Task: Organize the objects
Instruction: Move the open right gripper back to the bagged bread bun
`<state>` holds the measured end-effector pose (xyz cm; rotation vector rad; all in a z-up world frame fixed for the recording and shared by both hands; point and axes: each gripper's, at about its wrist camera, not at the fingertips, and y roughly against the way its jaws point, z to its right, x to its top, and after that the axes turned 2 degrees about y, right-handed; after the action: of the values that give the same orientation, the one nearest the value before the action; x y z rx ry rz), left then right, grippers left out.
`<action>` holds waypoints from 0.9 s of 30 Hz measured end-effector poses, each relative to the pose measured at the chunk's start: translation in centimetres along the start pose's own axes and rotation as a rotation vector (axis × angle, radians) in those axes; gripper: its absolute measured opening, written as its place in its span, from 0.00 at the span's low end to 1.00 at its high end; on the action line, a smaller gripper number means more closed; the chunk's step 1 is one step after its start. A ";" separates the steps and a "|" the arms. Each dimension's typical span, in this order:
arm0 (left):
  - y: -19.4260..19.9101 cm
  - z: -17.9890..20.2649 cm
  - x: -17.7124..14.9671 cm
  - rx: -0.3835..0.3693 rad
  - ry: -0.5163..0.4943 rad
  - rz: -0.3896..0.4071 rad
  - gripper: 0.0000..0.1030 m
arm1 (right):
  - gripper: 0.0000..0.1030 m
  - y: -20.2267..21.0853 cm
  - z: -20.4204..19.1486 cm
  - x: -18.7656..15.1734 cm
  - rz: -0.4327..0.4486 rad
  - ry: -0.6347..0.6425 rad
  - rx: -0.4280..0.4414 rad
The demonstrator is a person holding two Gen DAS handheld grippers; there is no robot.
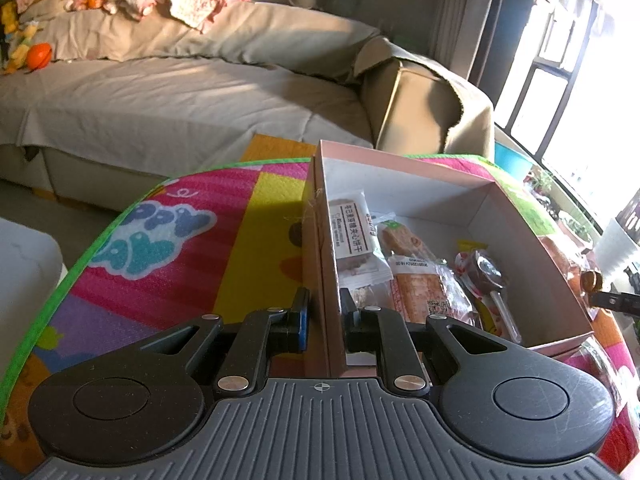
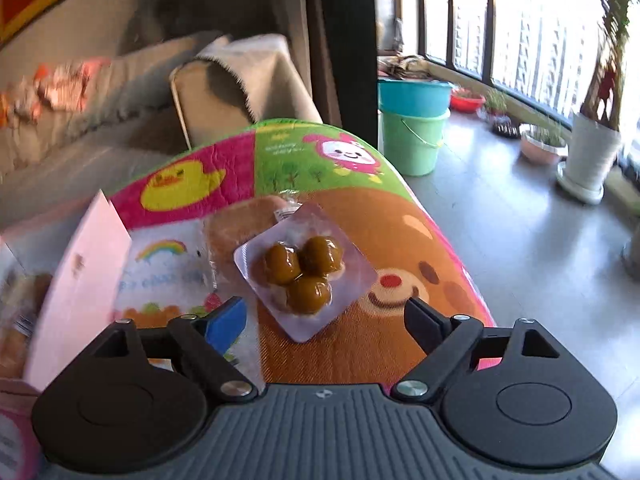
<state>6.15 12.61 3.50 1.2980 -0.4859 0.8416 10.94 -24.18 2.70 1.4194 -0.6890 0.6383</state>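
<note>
A pink cardboard box (image 1: 400, 160) stands open on a colourful play mat (image 1: 180, 264). Inside lie several wrapped snacks: a biscuit packet (image 1: 354, 236), an orange bar (image 1: 416, 284) and a lollipop (image 1: 486, 276). My left gripper (image 1: 324, 320) is shut on the box's left wall, one finger inside and one outside. In the right wrist view, a clear packet with three brown balls (image 2: 300, 276) lies on the mat (image 2: 400, 240), just right of the pink box (image 2: 80, 280). My right gripper (image 2: 324, 316) hovers over the packet's near corner, open wide with nothing gripped.
A wrapped bread roll (image 2: 236, 228) lies partly under the clear packet. A beige sofa (image 1: 160, 100) with clothes runs behind the mat. Blue and green buckets (image 2: 412, 120) and plant pots (image 2: 588, 160) stand on the grey floor by the window, beyond the mat's right edge.
</note>
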 end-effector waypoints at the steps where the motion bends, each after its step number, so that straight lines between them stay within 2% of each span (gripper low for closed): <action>1: 0.0 0.0 0.0 0.000 0.000 0.000 0.16 | 0.84 -0.3 -0.5 0.1 0.011 0.032 -0.011; 3: 0.0 0.0 0.0 0.000 0.000 0.000 0.16 | 0.84 -0.7 -1.2 1.0 0.032 0.064 -0.019; 7: 0.0 -0.1 -0.1 0.002 0.000 0.000 0.16 | 0.88 -2.2 -1.0 4.4 0.041 -0.005 0.076; 12: 0.0 -0.1 -0.1 0.002 0.000 0.000 0.16 | 0.89 -6.8 -0.7 8.6 -0.035 -0.084 0.095; 14: 0.0 -0.1 -0.1 0.002 -0.001 0.000 0.16 | 0.83 -8.5 -0.9 9.1 -0.075 -0.097 0.086; 15: 0.0 -0.1 -0.1 0.001 0.000 0.000 0.16 | 0.67 -9.3 -1.1 9.2 -0.101 -0.094 0.096; 16: 0.0 -0.1 -0.1 0.002 0.000 0.001 0.16 | 0.59 -9.5 -1.2 9.0 -0.121 -0.098 0.124; 18: 0.0 -0.1 -0.1 0.002 0.001 0.001 0.16 | 0.54 -8.8 -1.3 8.4 -0.130 -0.110 0.171; 25: 0.2 -0.2 -0.1 0.001 0.008 0.003 0.16 | 0.55 -3.9 -2.0 4.3 -0.175 -0.061 0.307; 26: 0.2 -0.2 -0.1 0.001 0.008 0.004 0.16 | 0.56 -3.1 -1.9 3.7 -0.175 -0.057 0.315; 27: 0.2 -0.3 -0.1 0.001 0.008 0.003 0.16 | 0.62 -2.4 -1.9 3.0 -0.171 -0.043 0.315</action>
<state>5.87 12.84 3.46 1.2942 -0.4819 0.8494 14.81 -22.42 3.39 1.7667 -0.5072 0.6005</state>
